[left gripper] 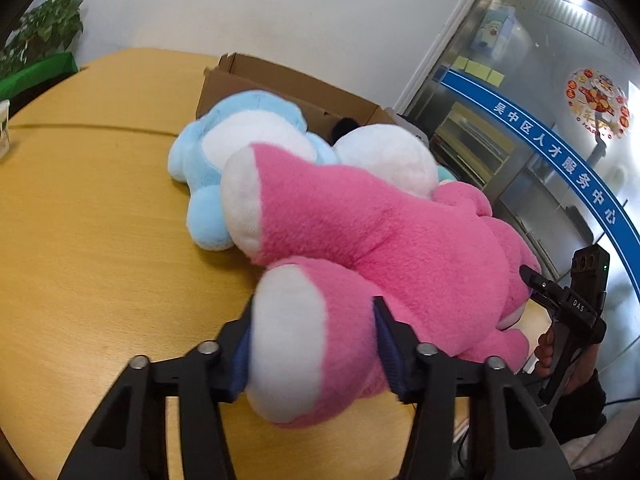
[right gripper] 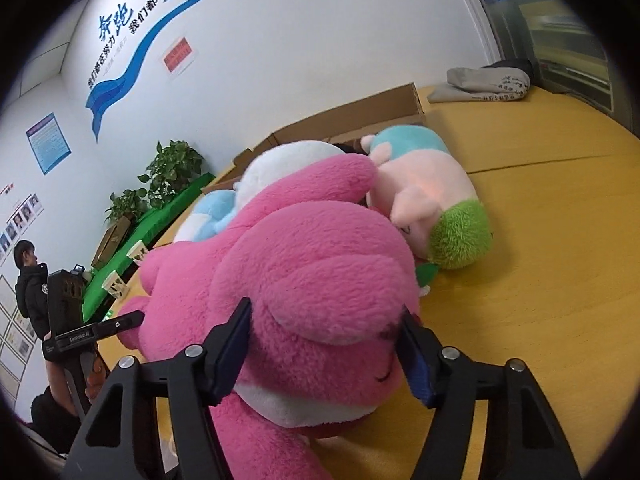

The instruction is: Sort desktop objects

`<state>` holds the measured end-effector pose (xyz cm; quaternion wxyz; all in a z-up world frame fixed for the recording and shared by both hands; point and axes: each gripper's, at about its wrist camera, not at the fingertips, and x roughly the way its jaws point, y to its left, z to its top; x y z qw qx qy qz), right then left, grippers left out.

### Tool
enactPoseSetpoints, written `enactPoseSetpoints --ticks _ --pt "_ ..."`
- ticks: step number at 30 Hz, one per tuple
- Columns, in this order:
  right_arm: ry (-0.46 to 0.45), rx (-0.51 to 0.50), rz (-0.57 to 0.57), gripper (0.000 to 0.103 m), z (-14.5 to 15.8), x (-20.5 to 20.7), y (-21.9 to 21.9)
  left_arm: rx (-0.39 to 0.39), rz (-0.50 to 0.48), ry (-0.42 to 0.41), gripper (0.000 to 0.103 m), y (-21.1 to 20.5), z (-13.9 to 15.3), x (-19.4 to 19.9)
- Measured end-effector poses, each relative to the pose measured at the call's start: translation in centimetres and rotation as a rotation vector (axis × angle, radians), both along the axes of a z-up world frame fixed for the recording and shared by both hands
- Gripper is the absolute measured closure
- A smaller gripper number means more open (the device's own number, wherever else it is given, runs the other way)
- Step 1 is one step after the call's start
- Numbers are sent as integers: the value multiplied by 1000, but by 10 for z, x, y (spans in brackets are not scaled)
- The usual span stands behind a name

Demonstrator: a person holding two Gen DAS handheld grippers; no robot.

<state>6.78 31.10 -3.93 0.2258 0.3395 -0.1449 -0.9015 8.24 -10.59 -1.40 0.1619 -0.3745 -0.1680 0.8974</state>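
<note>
A big pink plush toy (left gripper: 384,232) lies on the wooden table (left gripper: 80,220). My left gripper (left gripper: 316,340) is shut on its white-tipped foot. My right gripper (right gripper: 326,344) is shut on the pink plush toy's (right gripper: 304,256) head end. Behind it lie a light blue plush (left gripper: 224,136), a white plush (left gripper: 388,156) and a pink plush with green hair (right gripper: 436,200). An open cardboard box (left gripper: 280,88) stands behind the toys. The right gripper also shows at the right edge of the left wrist view (left gripper: 560,296).
Potted plants (right gripper: 168,172) and a green mat stand at the table's far side, with paper cups (right gripper: 116,286) near them. A folded grey cloth (right gripper: 484,84) lies at the far end. A person in black (right gripper: 30,288) stands by the wall. A glass door is to the right.
</note>
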Motion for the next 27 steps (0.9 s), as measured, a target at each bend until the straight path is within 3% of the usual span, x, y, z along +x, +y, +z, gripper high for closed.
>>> enactPoseSetpoints --ticks 4,7,9,11,13,15,16,18,21,25,27 --pt "24 -18 38 35 13 16 4 1 -12 4 51 -10 10 13" --pt "-60 9 9 25 -10 6 5 38 -3 -25 32 -18 -3 12" --pt "-70 -42 0 19 -15 2 10 67 8 -24 5 -19 -9 11" --pt "-55 -54 -11 18 -11 -2 13 89 -21 -32 0 -15 -13 5" --pt "-63 -39 3 17 -9 -11 11 111 -51 -39 2 -11 -18 -1" --pt "-83 -56 39 16 -12 -21 7 117 -72 -59 19 -6 -23 -7" --pt "-86 -61 49 17 -14 -24 6 116 -78 -74 20 -4 -26 -10" --pt "-75 -60 41 31 -15 -22 6 146 -95 -80 41 -6 -23 -11" --pt "-50 -71 24 42 -9 -12 7 129 -108 -69 49 -6 -7 -7" --pt "25 -74 26 46 24 0 7 136 -122 -65 51 -8 16 -6" --pt "74 -79 31 47 44 0 5 140 -128 -23 51 -10 39 -9"
